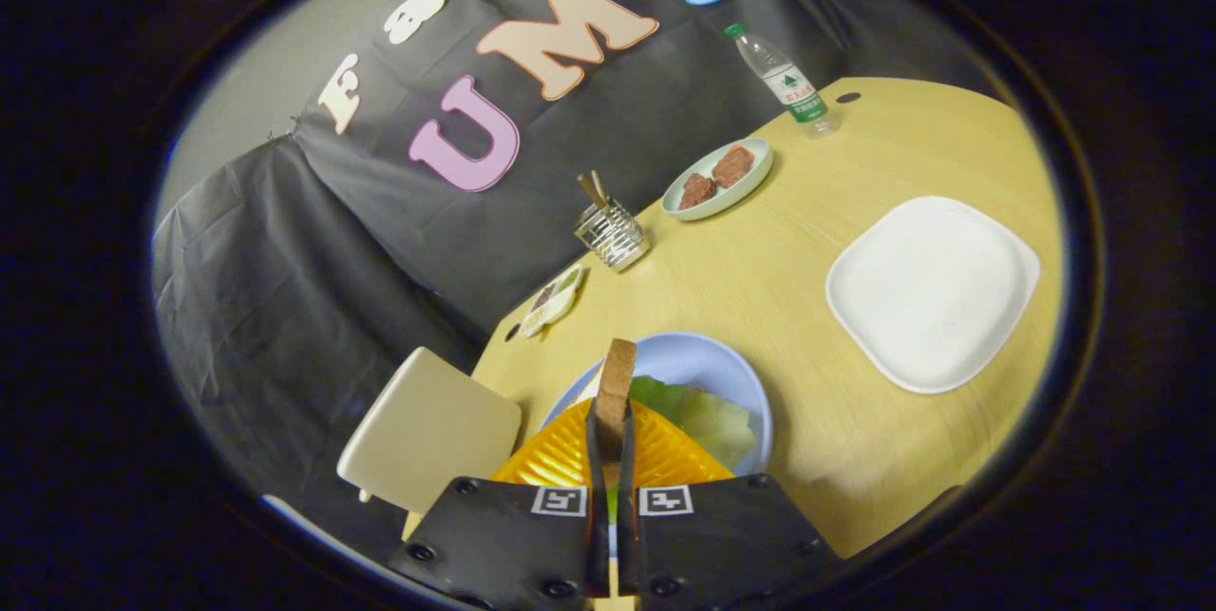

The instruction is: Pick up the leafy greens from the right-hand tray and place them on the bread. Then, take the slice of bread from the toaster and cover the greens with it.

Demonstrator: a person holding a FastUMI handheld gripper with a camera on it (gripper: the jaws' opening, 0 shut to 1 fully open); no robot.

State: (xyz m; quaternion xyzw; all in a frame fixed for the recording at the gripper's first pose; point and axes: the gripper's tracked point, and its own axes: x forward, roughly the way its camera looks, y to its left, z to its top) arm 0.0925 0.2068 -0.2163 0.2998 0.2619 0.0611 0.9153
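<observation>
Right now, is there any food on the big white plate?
No, the white plate sits bare on the table, while the gripper is shut on a slice of bread over the greens.

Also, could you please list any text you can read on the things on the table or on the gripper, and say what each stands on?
Water bottle label: printing too small to read.
Small packet at the table's edge: print blurred, unreadable.
Square markers on the gripper: patterns, no words; its jaws are shut on the slice of bread.
Nothing can be quoted.
</observation>
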